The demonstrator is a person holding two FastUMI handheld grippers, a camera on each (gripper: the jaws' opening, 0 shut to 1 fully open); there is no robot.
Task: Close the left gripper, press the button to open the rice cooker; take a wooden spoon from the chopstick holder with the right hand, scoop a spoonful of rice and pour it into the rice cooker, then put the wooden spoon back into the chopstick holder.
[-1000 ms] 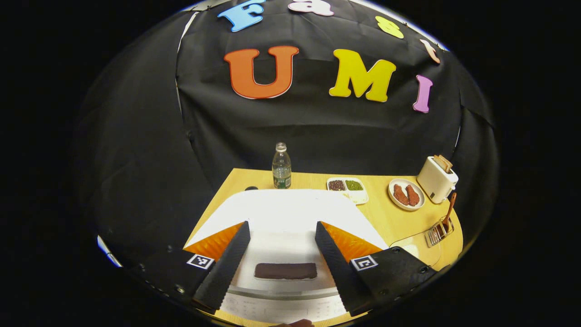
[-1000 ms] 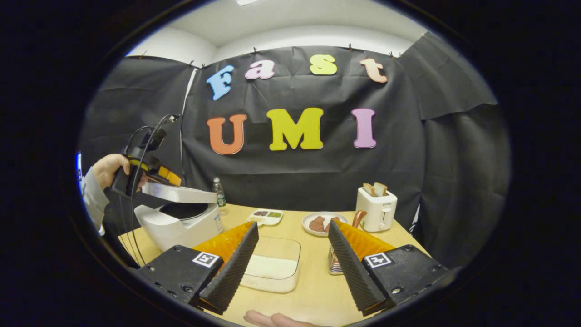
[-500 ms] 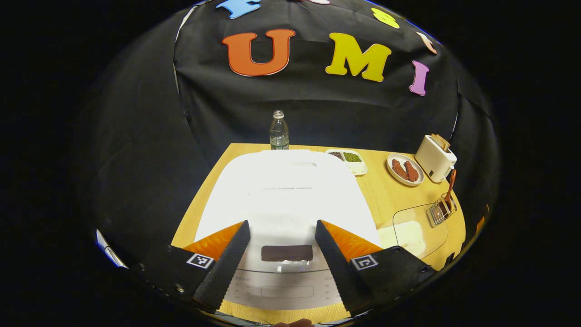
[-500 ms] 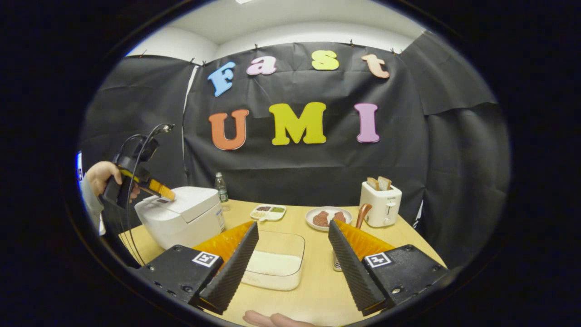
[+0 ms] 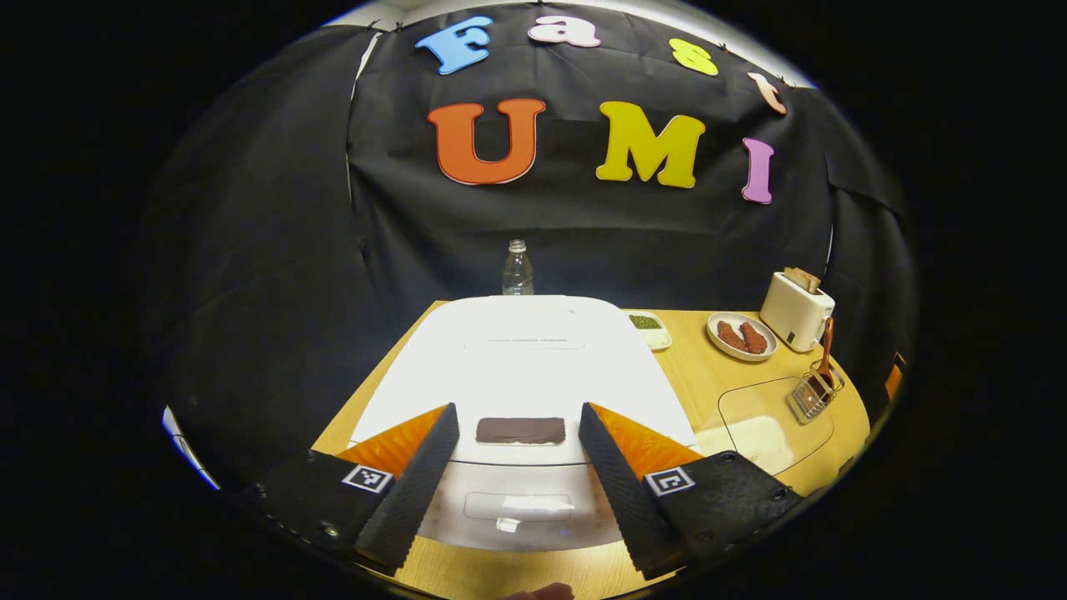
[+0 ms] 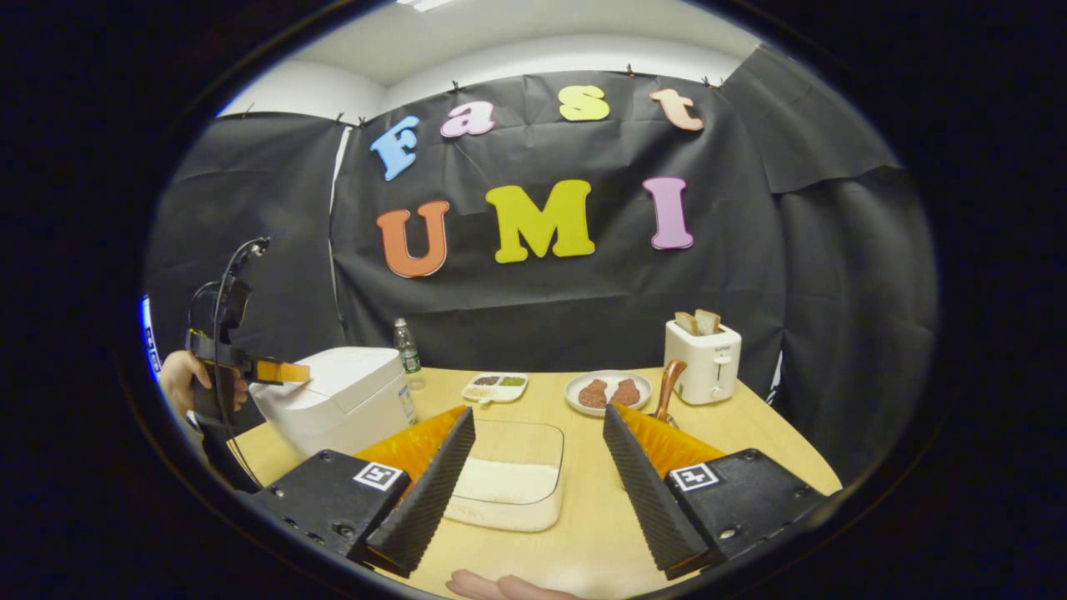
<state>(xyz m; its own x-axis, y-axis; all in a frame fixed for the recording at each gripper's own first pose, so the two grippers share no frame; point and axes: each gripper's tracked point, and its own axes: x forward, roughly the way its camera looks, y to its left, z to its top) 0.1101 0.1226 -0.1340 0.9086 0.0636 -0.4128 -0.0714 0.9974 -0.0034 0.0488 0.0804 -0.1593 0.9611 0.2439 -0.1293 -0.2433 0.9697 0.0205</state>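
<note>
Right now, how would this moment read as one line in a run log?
rice cooker: lid shut | left gripper: open, before cooker | right gripper: open, empty | wooden spoon: in chopstick holder

Overexposed glare on rice cooker (image 5: 517, 358) lid

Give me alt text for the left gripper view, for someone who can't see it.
The left gripper hangs open over the front of a white rice cooker whose lid is shut, its dark button between the two fingers. Behind on the wooden table stand a water bottle, a toaster, a plate of meat and a wooden spoon in a wire holder.
</note>
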